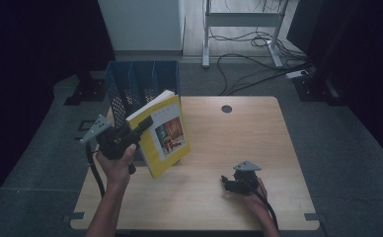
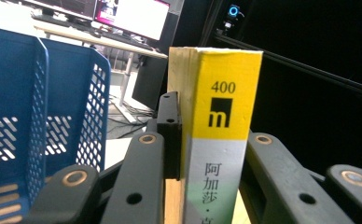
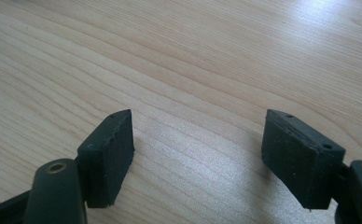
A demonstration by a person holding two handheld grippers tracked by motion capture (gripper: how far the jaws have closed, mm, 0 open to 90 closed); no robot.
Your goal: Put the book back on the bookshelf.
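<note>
The left gripper (image 1: 141,124) is held up off the pale wooden worktop (image 1: 229,143) at its left side, and its black fingers (image 2: 169,126) are clamped on a thick yellow paperback book (image 1: 164,132) — one finger against the cream page block, the other against the cover side, with the spine squeezed between them. In the left gripper view the yellow-and-grey spine (image 2: 219,140) stands upright between the two fingers, with "400", a black square logo and a column of Chinese characters printed down it. From above, the book hangs tilted in the air, its front cover with a small picture facing the near right, its lower corner close over the worktop; I cannot tell whether that corner touches the wood.

Just behind the book, at the far left of the worktop, stands a blue perforated plastic file rack (image 1: 139,84) with upright dividers. The book's top edge overlaps the rack's near right corner in the high view, and the rack's mesh walls (image 2: 39,116) show to the left of the spine from the gripper's own camera.

The right gripper (image 1: 227,181) rests low on the near right of the worktop, well apart from the book. Its fingers (image 3: 108,156) stand wide apart with nothing between them — just bare wood grain (image 3: 202,84) beneath.
</note>
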